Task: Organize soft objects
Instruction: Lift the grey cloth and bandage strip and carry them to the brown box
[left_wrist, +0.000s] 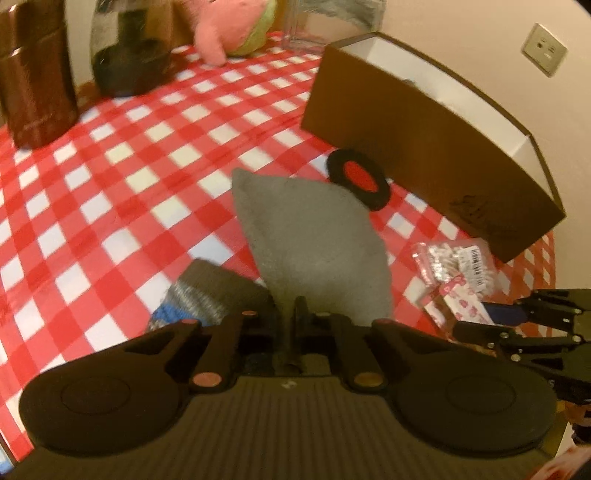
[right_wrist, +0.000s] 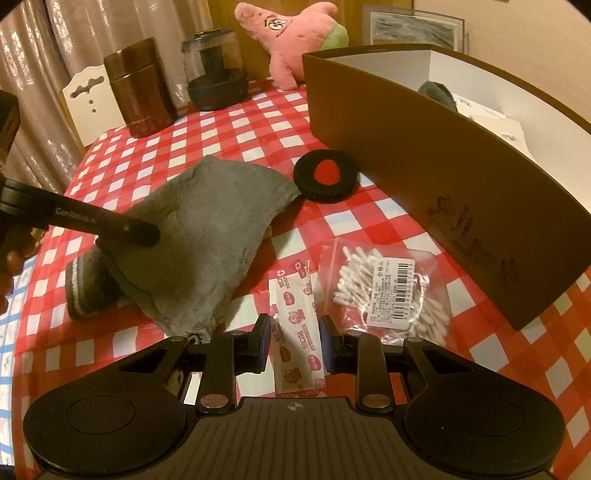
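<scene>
My left gripper (left_wrist: 300, 306) is shut on a grey cloth (left_wrist: 310, 236), which hangs from it above the red checked tablecloth; the cloth also shows in the right wrist view (right_wrist: 207, 229), with the left gripper's fingers (right_wrist: 144, 232) pinching it. A rolled grey striped sock (left_wrist: 207, 291) lies under the cloth (right_wrist: 85, 291). My right gripper (right_wrist: 293, 339) is open, its pads on either side of a pink plaster strip (right_wrist: 297, 332) on the table. A brown box (right_wrist: 443, 177) with a white inside stands at the right; a grey soft item (right_wrist: 437, 92) lies in it.
A black round pad with a red centre (right_wrist: 327, 175) lies by the box. A bag of cotton swabs (right_wrist: 388, 291) lies right of the plaster strip. A pink star plush (right_wrist: 291, 40), a dark glass jar (right_wrist: 216, 74) and a brown canister (right_wrist: 138, 86) stand at the back.
</scene>
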